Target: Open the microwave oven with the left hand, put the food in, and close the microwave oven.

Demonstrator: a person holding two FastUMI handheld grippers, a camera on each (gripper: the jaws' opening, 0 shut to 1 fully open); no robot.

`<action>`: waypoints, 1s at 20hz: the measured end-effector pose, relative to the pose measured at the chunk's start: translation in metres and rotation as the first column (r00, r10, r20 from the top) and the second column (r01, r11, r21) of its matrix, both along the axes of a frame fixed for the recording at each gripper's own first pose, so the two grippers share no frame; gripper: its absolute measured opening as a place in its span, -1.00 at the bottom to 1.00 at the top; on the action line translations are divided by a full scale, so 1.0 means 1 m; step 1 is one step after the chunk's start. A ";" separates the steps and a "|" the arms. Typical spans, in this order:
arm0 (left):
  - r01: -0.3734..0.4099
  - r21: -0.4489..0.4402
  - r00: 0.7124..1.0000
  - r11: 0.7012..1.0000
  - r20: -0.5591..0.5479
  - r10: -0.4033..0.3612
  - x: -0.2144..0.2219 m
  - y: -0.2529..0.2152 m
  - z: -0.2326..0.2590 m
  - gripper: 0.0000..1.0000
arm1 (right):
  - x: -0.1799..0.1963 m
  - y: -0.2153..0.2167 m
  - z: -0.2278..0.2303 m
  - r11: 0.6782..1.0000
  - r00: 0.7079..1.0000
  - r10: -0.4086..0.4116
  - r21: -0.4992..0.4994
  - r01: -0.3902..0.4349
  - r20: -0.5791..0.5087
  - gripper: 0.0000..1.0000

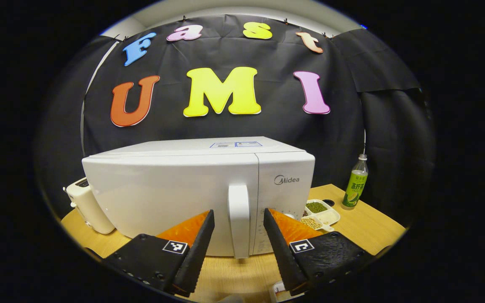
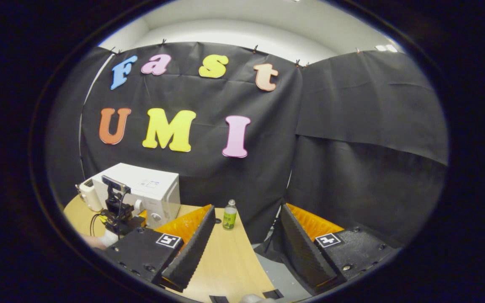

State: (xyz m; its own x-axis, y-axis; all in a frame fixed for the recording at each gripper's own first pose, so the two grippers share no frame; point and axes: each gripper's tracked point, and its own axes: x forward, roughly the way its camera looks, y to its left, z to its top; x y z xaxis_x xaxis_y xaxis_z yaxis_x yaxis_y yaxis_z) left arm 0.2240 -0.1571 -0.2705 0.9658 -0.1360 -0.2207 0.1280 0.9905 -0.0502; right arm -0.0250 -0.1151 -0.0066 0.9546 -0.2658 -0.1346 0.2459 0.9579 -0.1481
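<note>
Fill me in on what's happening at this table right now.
The left gripper is open, its fingers either side of the vertical white handle of the closed white microwave oven; the fingers are not yet pressing on it. The right gripper hangs open and empty over the wooden table. A white divided dish of beans sits beside the microwave.

A: How is the microwave (image 1: pixel 175 198) looking?

B: It is showing a smooth, glossy white shell, plastic or painted metal, I cannot tell which; its handle (image 1: pixel 239 219) is shining like plastic.

A: And the table (image 1: pixel 369 223)?

B: It is looking like pale wood, smooth and faintly satin. The bottle (image 1: pixel 355 187) is gleaming as clear plastic.

A: The wall (image 2: pixel 352 139)?

B: It is hanging as matt, creased cloth.
</note>
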 end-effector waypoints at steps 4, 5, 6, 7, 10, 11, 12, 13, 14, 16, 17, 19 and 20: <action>0.046 -0.038 0.998 0.998 -0.035 -0.047 0.009 -0.006 -0.009 -0.44 | 0.002 0.005 0.003 1.000 1.000 0.014 -0.008 -0.014 0.005 0.84; 0.053 -0.038 0.998 0.998 -0.037 -0.055 0.004 -0.005 -0.007 -0.48 | 0.004 0.009 0.003 1.000 1.000 0.024 -0.003 -0.024 0.004 0.84; 0.061 -0.031 0.998 0.998 -0.032 -0.062 0.004 -0.005 -0.006 -0.48 | 0.005 0.012 0.001 1.000 1.000 0.030 -0.001 -0.030 0.001 1.00; 0.068 -0.031 0.997 0.997 -0.031 -0.069 0.003 -0.005 -0.006 -0.54 | 0.006 0.015 0.000 0.999 0.999 0.044 0.004 -0.044 -0.002 1.00; 0.083 -0.051 0.996 0.995 -0.032 -0.085 0.000 -0.005 -0.005 -0.72 | 0.009 0.025 0.002 0.997 0.997 0.073 0.001 -0.073 -0.007 0.86; 0.091 -0.059 0.995 0.994 -0.040 -0.094 0.001 -0.006 -0.006 -0.83 | 0.009 0.028 0.003 0.997 0.997 0.079 0.001 -0.079 -0.002 0.93; 0.096 -0.059 0.994 0.994 -0.042 -0.098 -0.004 -0.005 -0.004 -0.83 | 0.010 0.030 0.006 0.997 0.997 0.081 0.001 -0.081 0.004 1.00; 0.103 -0.060 0.993 0.993 -0.049 -0.106 -0.003 -0.005 -0.006 -0.96 | 0.012 0.033 0.007 0.996 0.996 0.091 0.004 -0.091 0.009 1.00; 0.104 -0.070 0.992 0.992 -0.069 -0.108 -0.011 -0.004 -0.007 -0.95 | 0.013 0.037 0.007 0.995 0.995 0.100 0.004 -0.100 0.008 1.00; 0.125 -0.052 0.992 0.991 -0.025 -0.126 -0.033 0.001 -0.005 -0.96 | 0.015 0.041 0.007 0.993 0.993 0.114 -0.004 -0.114 0.018 0.93; 0.138 -0.045 0.990 0.989 -0.013 -0.139 -0.042 0.005 -0.005 -0.96 | 0.016 0.045 0.004 0.992 0.992 0.124 -0.002 -0.124 0.018 0.93; 0.166 -0.053 0.986 0.985 -0.020 -0.167 -0.062 0.012 -0.007 -0.95 | 0.021 0.054 -0.004 0.988 0.988 0.151 0.016 -0.151 0.009 0.94; 0.175 -0.060 0.984 0.983 -0.025 -0.177 -0.072 0.016 -0.007 -0.96 | 0.024 0.060 -0.007 0.985 0.986 0.168 0.030 -0.168 0.008 0.94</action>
